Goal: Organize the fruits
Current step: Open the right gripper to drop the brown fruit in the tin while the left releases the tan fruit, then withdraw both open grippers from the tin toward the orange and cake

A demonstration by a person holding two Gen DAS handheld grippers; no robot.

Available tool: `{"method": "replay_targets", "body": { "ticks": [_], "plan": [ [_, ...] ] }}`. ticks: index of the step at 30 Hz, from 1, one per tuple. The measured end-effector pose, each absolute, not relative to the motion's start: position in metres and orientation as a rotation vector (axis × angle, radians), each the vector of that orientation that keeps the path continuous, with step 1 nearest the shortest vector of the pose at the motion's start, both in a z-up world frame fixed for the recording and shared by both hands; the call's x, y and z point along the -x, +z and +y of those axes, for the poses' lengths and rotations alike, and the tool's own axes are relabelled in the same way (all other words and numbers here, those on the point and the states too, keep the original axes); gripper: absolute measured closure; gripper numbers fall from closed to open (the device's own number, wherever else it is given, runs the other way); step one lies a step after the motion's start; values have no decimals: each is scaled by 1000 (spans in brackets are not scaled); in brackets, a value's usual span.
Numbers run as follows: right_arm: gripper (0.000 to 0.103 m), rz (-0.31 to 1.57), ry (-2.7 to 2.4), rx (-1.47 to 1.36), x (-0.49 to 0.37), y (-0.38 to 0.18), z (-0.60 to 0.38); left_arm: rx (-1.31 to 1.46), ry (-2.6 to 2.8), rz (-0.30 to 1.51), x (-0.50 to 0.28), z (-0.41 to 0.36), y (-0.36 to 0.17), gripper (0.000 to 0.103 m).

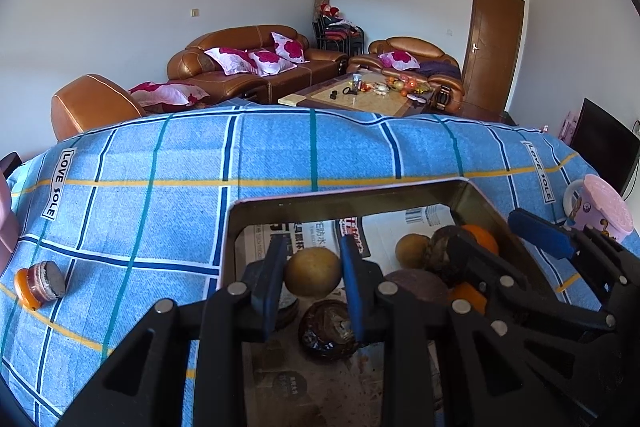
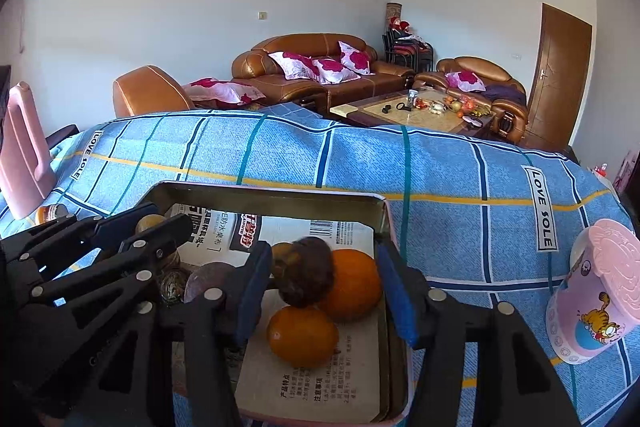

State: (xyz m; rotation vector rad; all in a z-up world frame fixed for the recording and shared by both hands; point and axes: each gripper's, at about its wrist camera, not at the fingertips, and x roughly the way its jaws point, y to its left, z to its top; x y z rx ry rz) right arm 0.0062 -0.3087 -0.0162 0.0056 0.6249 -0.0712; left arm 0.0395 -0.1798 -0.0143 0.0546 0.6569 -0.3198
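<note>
Left tongs clamp yellow-brown fruit.

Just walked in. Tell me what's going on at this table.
A person is sorting fruit in a metal tray lined with newspaper, a claw in each hand. The left claw is shut on a yellowish round fruit above the tray. The right claw is open over two oranges and a dark brown fruit, gripping nothing. A pink cup stands on the blue checked cloth beside the tray.

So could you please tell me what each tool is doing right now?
Left tool: closed on a yellow-brown fruit.
Right tool: open over the oranges, holding nothing.
</note>
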Motion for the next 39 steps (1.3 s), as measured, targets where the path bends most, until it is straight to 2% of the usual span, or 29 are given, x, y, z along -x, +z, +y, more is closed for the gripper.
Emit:
{"method": "replay_targets", "body": {
  "ticks": [2,3,5,7,12,18,21,27,29,39],
  "plan": [
    [37,615,-73,-21,-4,-15,-311,-56,-313,655,-39,-179,-14,72],
    [35,603,-74,-33,-2,-14,-313,-57,-314,651,-38,-179,-13,66],
    [34,576,-88,-52,4,-11,-317,-60,-300,638,-36,-179,-12,50],
    [34,549,-122,-74,9,-9,-322,-53,-288,629,-34,-176,-11,28],
    [28,499,-130,-207,16,-4,-344,-48,-264,589,-27,-173,-7,0],
    [27,407,-184,-226,28,4,-349,-55,-257,524,-15,-171,-2,0],
    [19,356,-211,-215,35,9,-349,-18,-215,457,-7,-160,4,0],
    [19,228,-237,-205,54,21,-347,-47,-108,371,0,-147,10,0],
    [10,189,-242,-200,59,22,-346,-37,-100,369,1,-143,10,0],
    [9,258,-280,-128,50,16,-335,-47,-111,394,3,-138,7,0]
  ]
}}
